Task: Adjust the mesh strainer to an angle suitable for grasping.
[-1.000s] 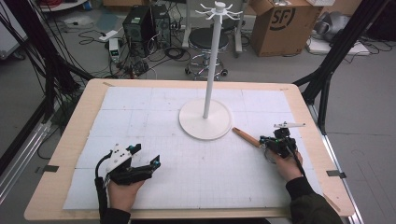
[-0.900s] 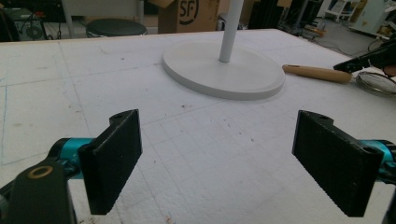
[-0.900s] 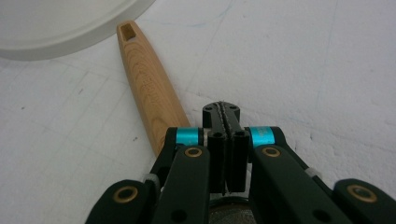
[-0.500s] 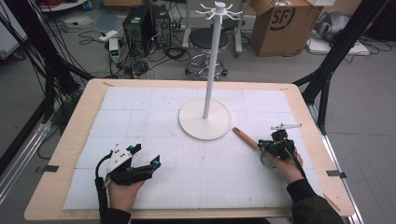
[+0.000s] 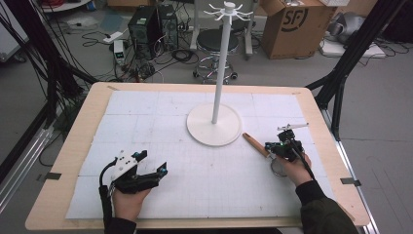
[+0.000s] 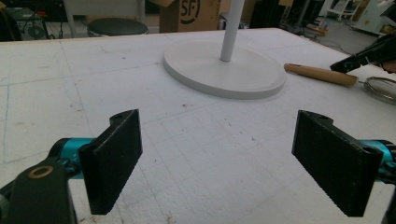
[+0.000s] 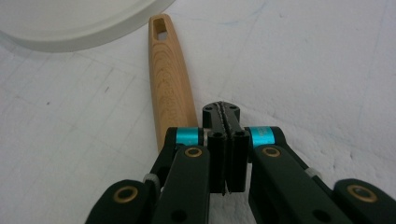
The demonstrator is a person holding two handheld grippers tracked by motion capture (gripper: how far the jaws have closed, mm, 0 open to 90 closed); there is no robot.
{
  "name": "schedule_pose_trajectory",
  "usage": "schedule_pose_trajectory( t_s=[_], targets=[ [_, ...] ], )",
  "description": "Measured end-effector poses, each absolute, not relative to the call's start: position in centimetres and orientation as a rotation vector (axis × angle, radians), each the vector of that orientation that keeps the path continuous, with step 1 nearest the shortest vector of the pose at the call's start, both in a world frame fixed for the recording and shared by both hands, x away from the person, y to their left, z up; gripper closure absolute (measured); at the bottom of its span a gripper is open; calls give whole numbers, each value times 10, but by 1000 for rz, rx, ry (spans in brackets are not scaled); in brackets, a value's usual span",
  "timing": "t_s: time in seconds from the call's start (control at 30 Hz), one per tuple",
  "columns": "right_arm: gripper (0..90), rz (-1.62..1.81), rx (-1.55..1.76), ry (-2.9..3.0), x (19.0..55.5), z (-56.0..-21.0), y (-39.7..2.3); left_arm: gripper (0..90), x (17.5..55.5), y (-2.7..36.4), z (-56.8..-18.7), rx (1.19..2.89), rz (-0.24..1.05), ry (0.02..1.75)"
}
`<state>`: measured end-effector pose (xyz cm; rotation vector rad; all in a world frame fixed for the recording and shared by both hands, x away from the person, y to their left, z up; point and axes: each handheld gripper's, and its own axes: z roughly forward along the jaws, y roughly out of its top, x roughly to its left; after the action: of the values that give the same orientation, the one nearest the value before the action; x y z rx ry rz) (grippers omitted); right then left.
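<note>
Right tongs (image 7: 226,122), pressed together empty, have edged nearer the stand (image 5: 214,125), beside the strainer's handle (image 7: 169,79); left tongs (image 6: 233,161) rest spread.

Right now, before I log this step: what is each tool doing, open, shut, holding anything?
Left tool: open, nothing between its jaws.
Right tool: shut, beside the wooden handle; whether it grips anything cannot be told.

Left gripper (image 5: 151,163): black frame, white top plate, teal accents (brass rivets). Right gripper (image 7: 226,112): black, teal bands. Dark olive sleeve (image 5: 324,214).
</note>
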<state>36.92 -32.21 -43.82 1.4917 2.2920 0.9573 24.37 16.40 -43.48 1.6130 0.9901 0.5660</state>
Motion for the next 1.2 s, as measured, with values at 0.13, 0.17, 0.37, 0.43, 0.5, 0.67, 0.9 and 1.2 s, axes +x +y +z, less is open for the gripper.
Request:
schedule_pose_trajectory(
  t_s=[0.13,0.17,0.37,0.43,0.5,0.67,0.9,1.2],
  targets=[
    [899,938,1494,2308,372,-441,-320,165,244,165,-435,1608,569,991],
    [899,932,1487,2312,371,-441,-319,165,243,165,-435,1606,569,991],
    [899,915,1463,2338,368,-440,-314,165,243,165,-435,1604,569,992],
    [899,917,1459,2346,367,-439,-313,165,243,164,-434,1606,570,992],
    [899,920,1458,2350,366,-439,-313,165,243,164,-434,1608,572,990],
    [899,913,1459,2357,366,-438,-314,165,243,164,-435,1608,570,992],
    [900,923,1473,2350,363,-439,-318,165,243,164,-435,1608,570,991],
    [900,908,1453,2365,356,-437,-321,165,243,164,-435,1609,571,992]
  ],
)
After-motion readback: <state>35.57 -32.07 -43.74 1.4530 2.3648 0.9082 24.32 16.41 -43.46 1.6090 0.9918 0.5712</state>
